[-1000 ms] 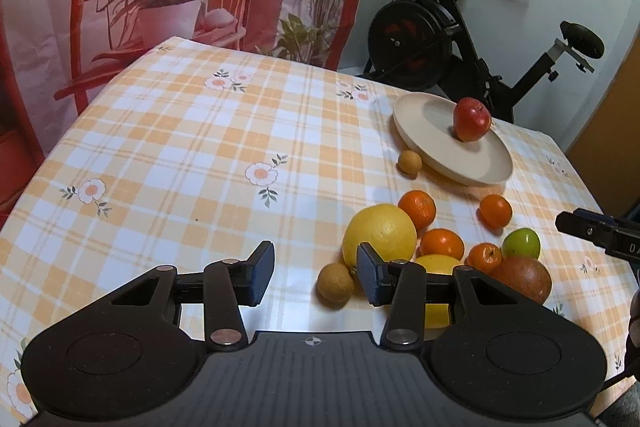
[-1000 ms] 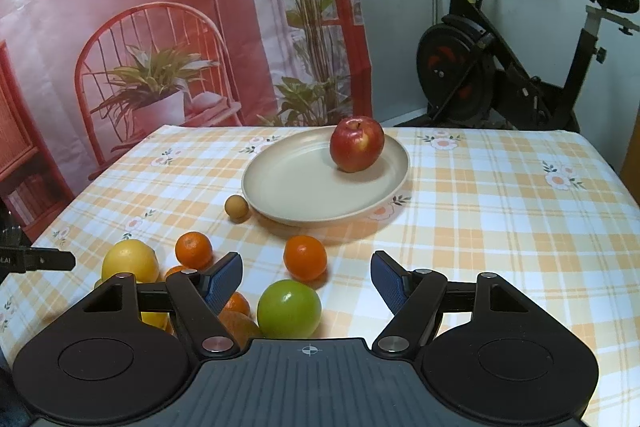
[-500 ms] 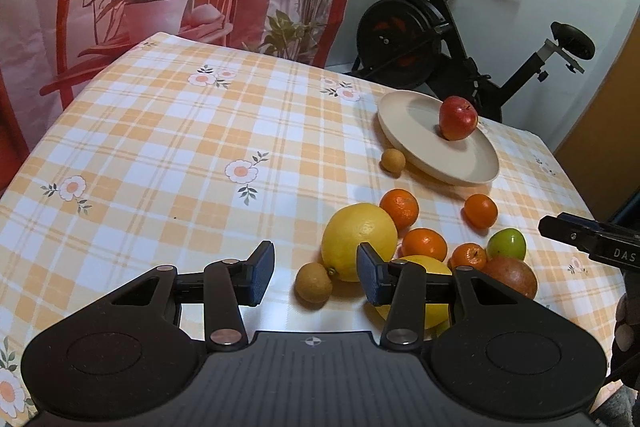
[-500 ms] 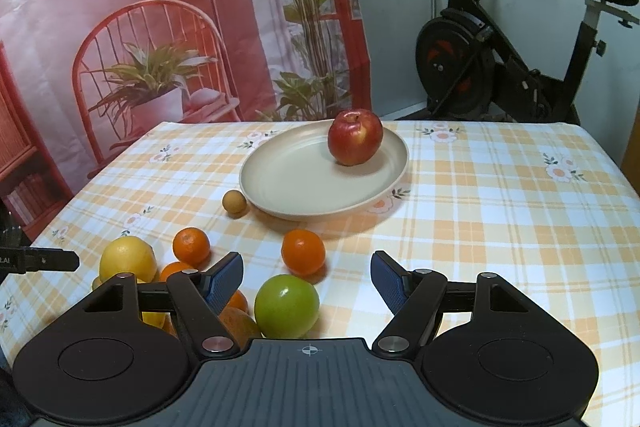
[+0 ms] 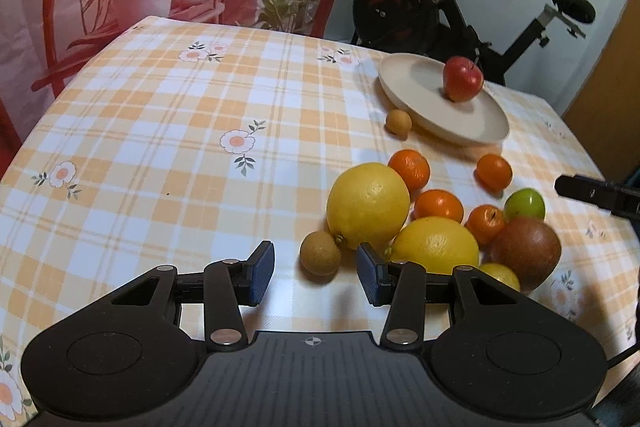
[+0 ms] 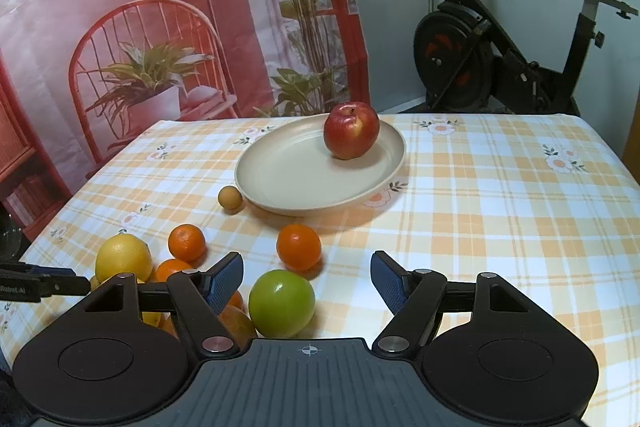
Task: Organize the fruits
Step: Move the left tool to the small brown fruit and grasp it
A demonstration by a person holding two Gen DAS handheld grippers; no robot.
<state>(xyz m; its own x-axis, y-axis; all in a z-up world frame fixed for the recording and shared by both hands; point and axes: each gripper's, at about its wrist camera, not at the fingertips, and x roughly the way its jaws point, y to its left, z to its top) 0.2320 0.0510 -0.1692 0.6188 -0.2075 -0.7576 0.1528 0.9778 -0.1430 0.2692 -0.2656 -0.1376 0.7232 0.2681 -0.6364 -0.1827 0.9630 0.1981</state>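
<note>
A beige plate (image 5: 412, 87) (image 6: 288, 175) at the far side holds a red apple (image 5: 462, 79) (image 6: 351, 131). Nearer lie a big yellow citrus (image 5: 368, 205), a lemon (image 5: 436, 245), several oranges, a green apple (image 5: 525, 203) (image 6: 281, 303) and a reddish-brown fruit (image 5: 526, 251). My left gripper (image 5: 314, 275) is open, with a small brown fruit (image 5: 320, 253) just ahead between its tips, untouched. The right gripper (image 6: 307, 281) is open too. The green apple sits between its fingers, closer to the left one, with no pad pressing on it.
A small tan fruit (image 5: 398, 122) (image 6: 230, 198) rests against the plate's near rim. The checked tablecloth (image 5: 160, 147) stretches bare to the left. An exercise bike (image 6: 480, 59) and a printed backdrop (image 6: 160, 27) stand behind the table.
The left wrist view has shifted a little, so the small brown fruit sits slightly farther ahead of the tips. The right view is nearly unchanged. Both grippers keep the same width.
</note>
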